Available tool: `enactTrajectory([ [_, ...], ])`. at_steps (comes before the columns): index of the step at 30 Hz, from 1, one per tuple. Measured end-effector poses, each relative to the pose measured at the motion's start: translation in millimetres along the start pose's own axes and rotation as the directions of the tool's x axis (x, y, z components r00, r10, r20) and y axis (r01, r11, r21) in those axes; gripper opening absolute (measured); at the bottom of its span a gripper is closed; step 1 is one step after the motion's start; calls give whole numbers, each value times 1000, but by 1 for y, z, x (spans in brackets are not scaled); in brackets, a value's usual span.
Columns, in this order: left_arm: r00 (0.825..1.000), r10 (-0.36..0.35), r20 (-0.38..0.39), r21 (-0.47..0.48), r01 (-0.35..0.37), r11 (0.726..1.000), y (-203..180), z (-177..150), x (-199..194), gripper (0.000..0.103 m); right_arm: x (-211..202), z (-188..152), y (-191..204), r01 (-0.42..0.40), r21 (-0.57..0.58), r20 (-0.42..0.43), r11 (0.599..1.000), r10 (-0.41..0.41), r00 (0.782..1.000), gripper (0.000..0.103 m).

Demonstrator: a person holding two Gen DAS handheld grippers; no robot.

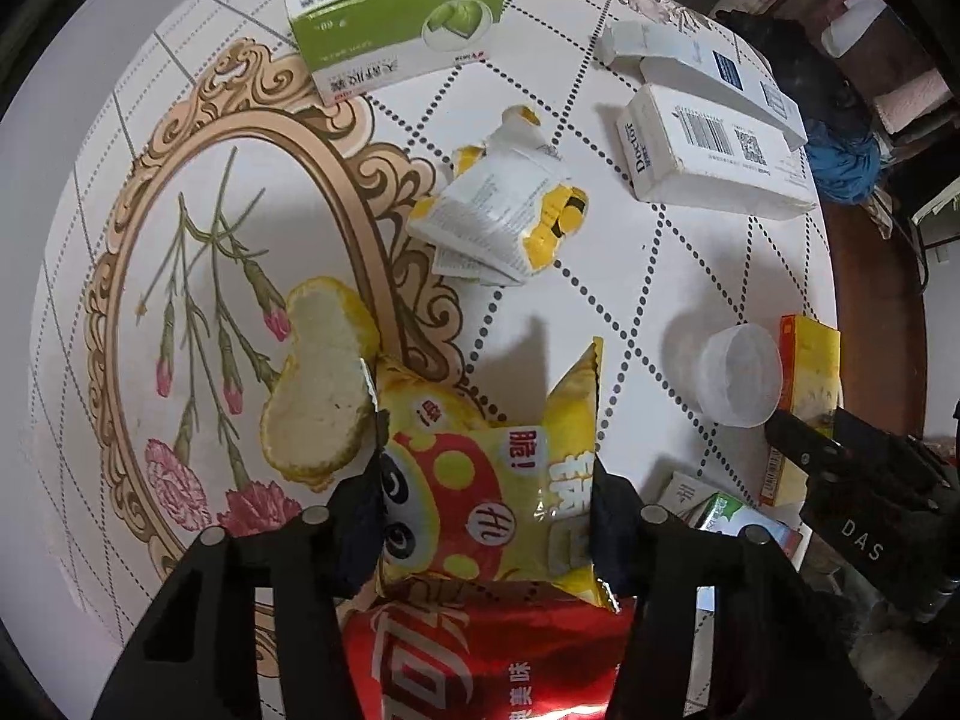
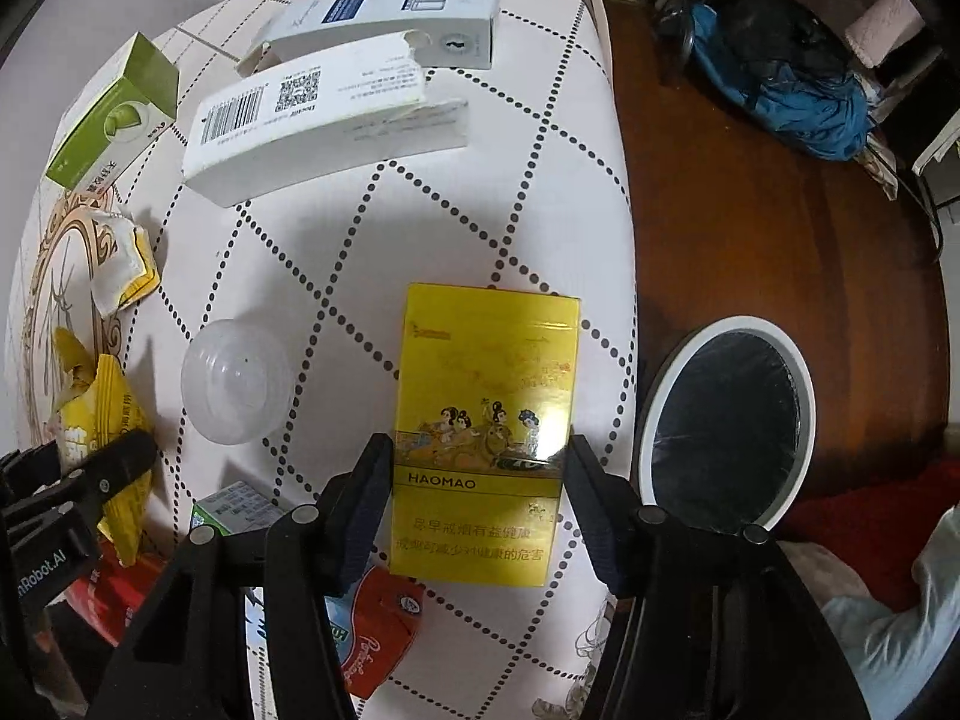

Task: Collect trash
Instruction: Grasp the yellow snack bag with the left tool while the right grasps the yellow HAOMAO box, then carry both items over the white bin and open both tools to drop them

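Observation:
My left gripper points down at the table and is shut on a yellow snack bag, whose sides buckle against both pads. The bag lies over a red snack bag and beside a pale fruit peel. My right gripper is shut on a yellow cigarette box marked HAOMAO, one pad on each long side. A white-rimmed bin with a black liner stands on the floor just right of that box, off the table edge.
A clear plastic cup, a crumpled white-and-yellow wrapper, a green box and two white cartons lie on the dotted tablecloth. More small boxes sit near the front edge. A blue bag lies on the brown floor.

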State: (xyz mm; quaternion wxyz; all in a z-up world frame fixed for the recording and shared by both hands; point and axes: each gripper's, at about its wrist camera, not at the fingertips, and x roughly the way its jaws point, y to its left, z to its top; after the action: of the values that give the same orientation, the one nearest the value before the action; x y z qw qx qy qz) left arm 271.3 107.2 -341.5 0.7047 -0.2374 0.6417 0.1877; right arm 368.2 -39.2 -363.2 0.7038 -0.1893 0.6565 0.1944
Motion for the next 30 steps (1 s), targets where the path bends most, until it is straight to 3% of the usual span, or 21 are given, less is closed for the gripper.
enactTrajectory([
  [8,997,45,69,26,-47,999,-5,-7,-27,50,-15,-14,-5,-56,20,56,998,55,997,58],
  [17,972,98,214,68,-115,991,-4,-29,-82,50,-62,-37,-1,-54,-15,190,998,56,980,58],
  [22,952,96,292,78,-123,989,15,-33,-102,50,-94,-43,-10,-69,-16,260,997,71,963,58],
  [30,915,27,403,121,-83,989,-18,-52,-155,50,-151,-61,-47,-134,14,378,991,119,918,58],
])
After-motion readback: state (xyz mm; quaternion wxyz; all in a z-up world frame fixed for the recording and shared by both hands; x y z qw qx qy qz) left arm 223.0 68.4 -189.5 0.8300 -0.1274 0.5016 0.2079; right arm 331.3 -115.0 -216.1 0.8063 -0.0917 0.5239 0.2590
